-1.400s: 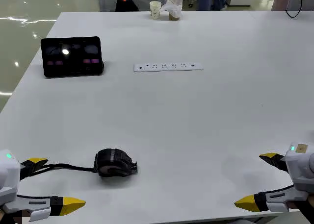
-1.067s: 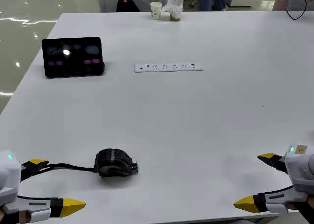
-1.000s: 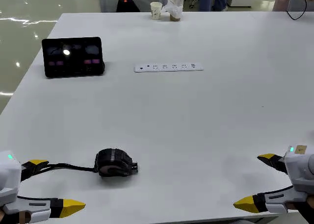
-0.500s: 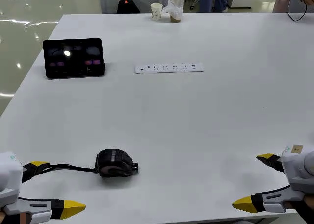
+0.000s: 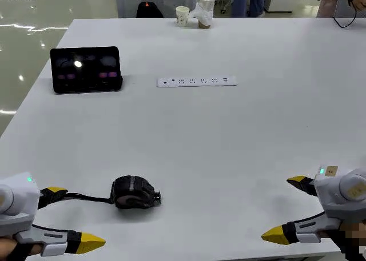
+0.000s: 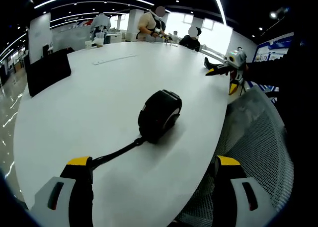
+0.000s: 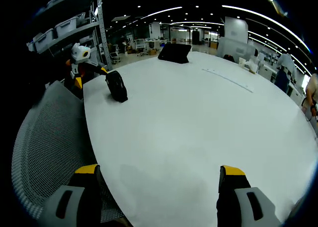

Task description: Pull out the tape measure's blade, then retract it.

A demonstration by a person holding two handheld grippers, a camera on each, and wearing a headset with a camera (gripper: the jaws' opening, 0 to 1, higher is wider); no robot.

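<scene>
**Tape measure resting on a white bench, both grippers spread**

A broad white table (image 5: 229, 135) takes up most of the head view, with a glossy floor at upper left and people standing beyond its far edge. At lower left of the frame, the black, rounded tape measure (image 5: 132, 192) rests on the table near the front edge. A thin black strap (image 5: 86, 197) runs leftward from its case to the upper yellow tip of the left gripper (image 5: 77, 215). Whether strap and tip touch cannot be told. The left gripper is white-bodied with yellow-tipped black jaws, which are spread wide and hold nothing. In the left gripper view the tape measure sits ahead, between the two tips. The right gripper (image 5: 284, 208), at lower right of the frame, is well apart from the tape measure, its jaws likewise spread over bare table. Toward upper left stands a black rectangular tablet (image 5: 86, 69), propped up with its screen lit. A long white power strip (image 5: 196, 81) lies flat at upper centre. At the far edge, a white paper cup (image 5: 182, 15) stands just beside a clear plastic cup (image 5: 203, 9).
</scene>
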